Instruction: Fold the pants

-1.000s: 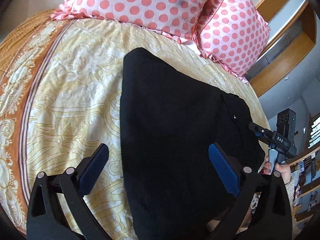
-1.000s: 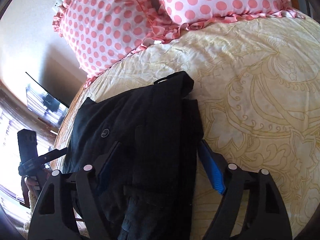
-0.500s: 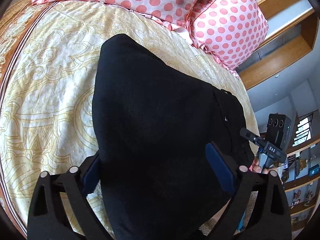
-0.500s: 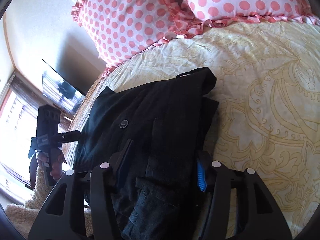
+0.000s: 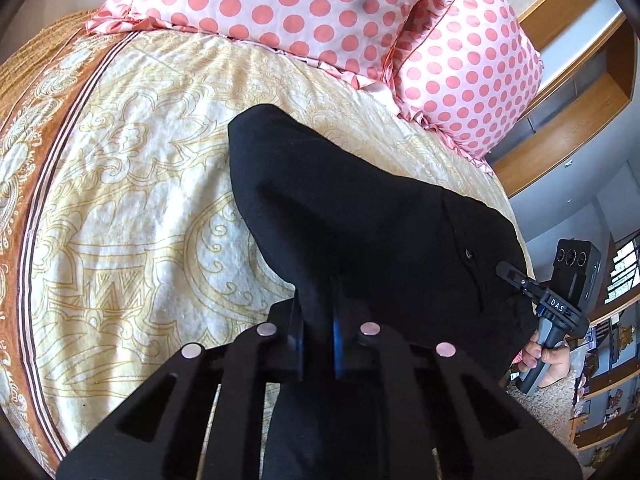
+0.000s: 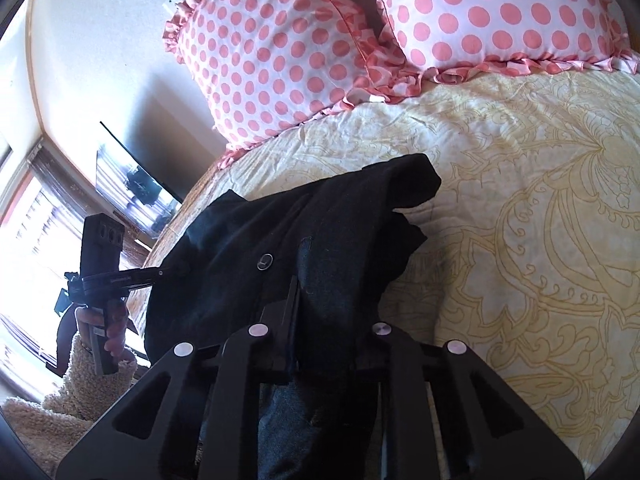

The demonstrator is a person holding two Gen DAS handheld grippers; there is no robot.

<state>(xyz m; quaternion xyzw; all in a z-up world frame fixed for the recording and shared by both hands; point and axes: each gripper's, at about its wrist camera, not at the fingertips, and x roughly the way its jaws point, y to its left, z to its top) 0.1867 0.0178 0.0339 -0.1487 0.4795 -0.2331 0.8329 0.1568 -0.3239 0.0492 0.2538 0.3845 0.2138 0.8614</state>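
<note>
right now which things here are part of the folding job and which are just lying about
In the job:
black pants
left gripper, shut on the pants
right gripper, shut on the pants

Just there:
yellow patterned bedspread
two pink polka-dot pillows

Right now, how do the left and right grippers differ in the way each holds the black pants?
The left gripper pinches a thin, smooth part of the black pants; the right gripper clamps a thicker bunch, its jaws further apart. Near the left gripper the cloth spreads flat across the bedspread; near the right gripper it is rumpled, with a button showing. Both are shut on the pants at the near edge.
</note>
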